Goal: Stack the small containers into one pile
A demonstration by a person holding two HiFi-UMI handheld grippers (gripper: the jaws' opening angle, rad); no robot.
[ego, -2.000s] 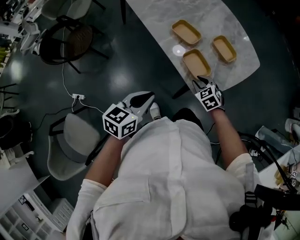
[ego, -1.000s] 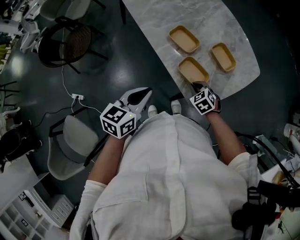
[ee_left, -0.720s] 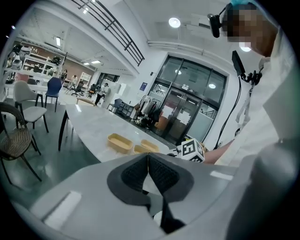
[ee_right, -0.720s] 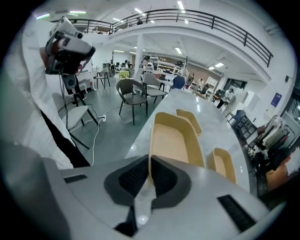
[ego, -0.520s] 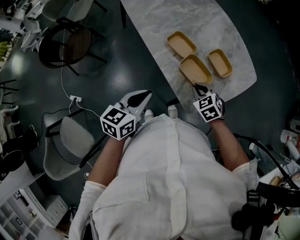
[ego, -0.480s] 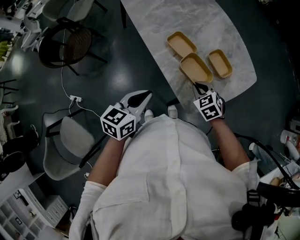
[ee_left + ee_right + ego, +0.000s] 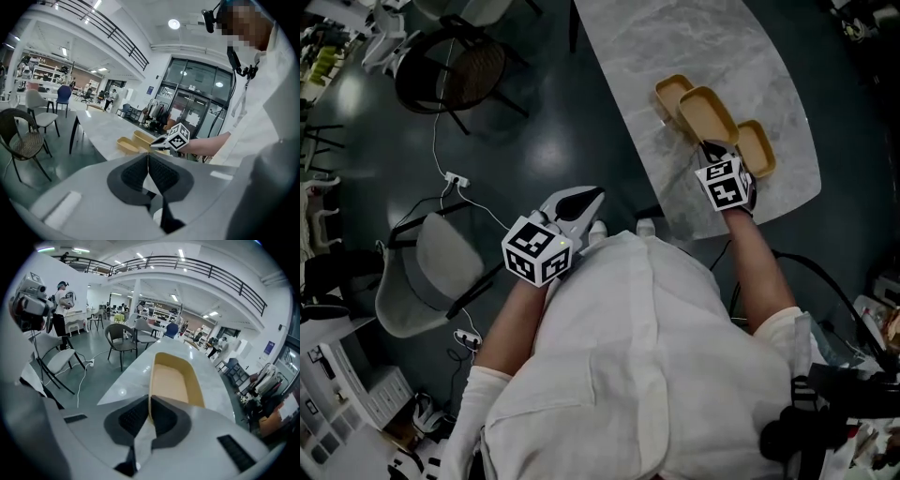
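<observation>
Three tan oblong containers are at the marble table (image 7: pixel 675 37). My right gripper (image 7: pixel 713 155) is shut on the near rim of one container (image 7: pixel 708 114) and holds it off the table, above a second container (image 7: pixel 668 92). The third container (image 7: pixel 757 148) lies to its right on the tabletop. In the right gripper view, the held container (image 7: pixel 171 380) juts forward from the pinched jaws of the right gripper (image 7: pixel 149 416). My left gripper (image 7: pixel 579 199) hangs off the table near my body, shut and empty. The left gripper (image 7: pixel 148 157) view shows containers (image 7: pixel 129 144) ahead of it.
A wicker chair (image 7: pixel 455 75) and a grey chair (image 7: pixel 431 272) stand on the dark floor left of the table. A cable with a power strip (image 7: pixel 456 179) lies between them. The table's near edge (image 7: pixel 712 225) is just ahead of my right arm. A person (image 7: pixel 61 301) stands far left.
My right gripper has lifted the middle container off the table and carried it forward and left, over the far-left container. The left gripper has hardly moved.
</observation>
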